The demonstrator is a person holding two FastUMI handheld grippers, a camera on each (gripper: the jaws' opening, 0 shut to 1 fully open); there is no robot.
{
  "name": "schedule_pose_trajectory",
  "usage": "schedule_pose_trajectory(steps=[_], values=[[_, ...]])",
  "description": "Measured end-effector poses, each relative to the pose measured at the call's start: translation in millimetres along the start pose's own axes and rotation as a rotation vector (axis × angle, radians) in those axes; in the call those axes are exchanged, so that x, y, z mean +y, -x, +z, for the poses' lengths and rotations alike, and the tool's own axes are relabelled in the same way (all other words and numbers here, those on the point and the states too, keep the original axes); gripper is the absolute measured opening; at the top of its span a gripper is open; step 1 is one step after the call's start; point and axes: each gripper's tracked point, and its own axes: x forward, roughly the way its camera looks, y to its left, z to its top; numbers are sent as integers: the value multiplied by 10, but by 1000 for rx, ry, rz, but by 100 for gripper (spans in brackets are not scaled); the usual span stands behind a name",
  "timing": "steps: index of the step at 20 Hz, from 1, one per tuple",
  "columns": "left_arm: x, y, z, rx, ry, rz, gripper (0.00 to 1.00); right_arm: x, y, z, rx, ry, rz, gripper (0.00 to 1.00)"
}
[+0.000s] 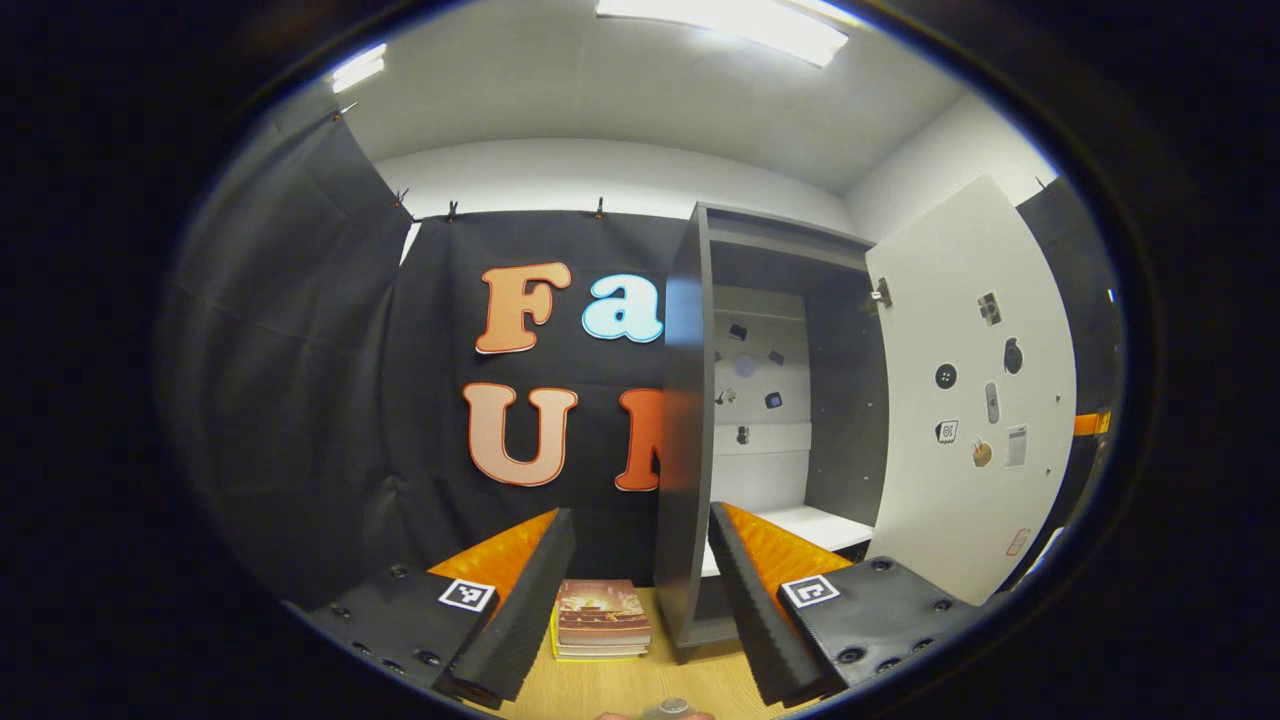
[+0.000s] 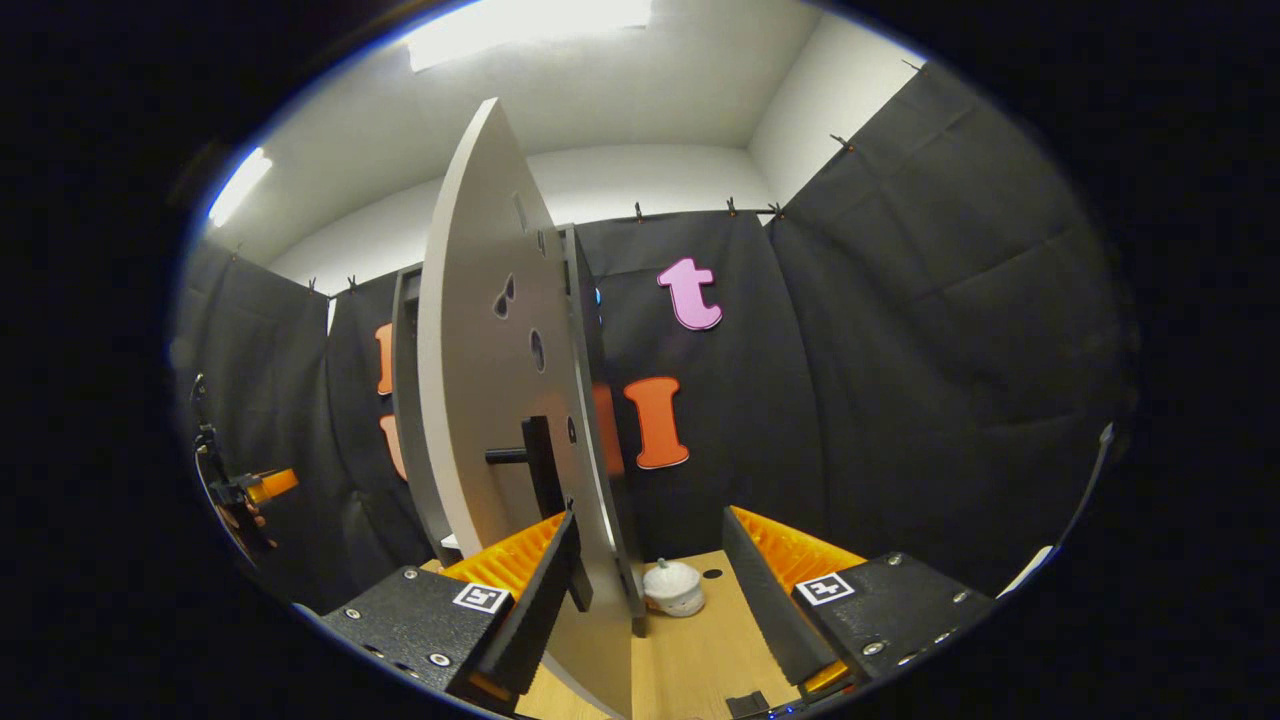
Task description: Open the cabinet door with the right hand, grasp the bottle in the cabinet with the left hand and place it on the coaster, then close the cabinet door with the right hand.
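The bottle (image 1: 672,709) is barely visible: a cap-like top peeks at the near edge of the left gripper view, low between the left tool's (image 1: 640,610) spread, empty fingers; you cannot tell whether it rests on a coaster. The cabinet (image 1: 690,420) stands open with its shelf bare, so closing the door (image 2: 500,400) seems to be next. Your right tool (image 2: 648,590) is open, the door edge between its fingers. Push near the handle (image 2: 535,465), swinging steadily, clear of the left tool.

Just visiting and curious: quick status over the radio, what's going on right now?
Both grippers open, holding nothing. Cabinet door swung wide; shelf looks bare. Right gripper beside the door handle. Books sit ahead of the left gripper.
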Motion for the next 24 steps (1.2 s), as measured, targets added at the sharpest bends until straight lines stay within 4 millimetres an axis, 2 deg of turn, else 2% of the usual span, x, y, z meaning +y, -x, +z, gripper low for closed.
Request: schedule_pose_trajectory(steps=[2, 4, 8, 12, 13, 14, 19, 24], values=[[-48, -6, -5, 4, -16, -5, 88, 19, -44, -59, 14, 10, 0, 89], [-6, 11, -5, 0, -13, -7, 90, 46, -54, -12, -4, 14, 11, 88], [-3, -28, -167, 30, 34, -23, 89, 137, -47, -18, -17, 34, 36, 85], [9, -41, -94, 10, 25, -17, 89, 370, -36, -42, -16, 62, 80, 83], [-8, -48, -64, 4, 19, -19, 88, 444, -40, -50, -18, 64, 95, 92], [-49, -44, -62, 2, 12, -26, 89, 513, -26, -58, -16, 64, 111, 83], [-169, -57, 30, -17, -17, -36, 89, 894, -47, -134, -5, 63, 206, 83], [-254, -25, -21, -16, 5, -73, 89, 1205, -126, -193, -17, 41, 283, 83]])
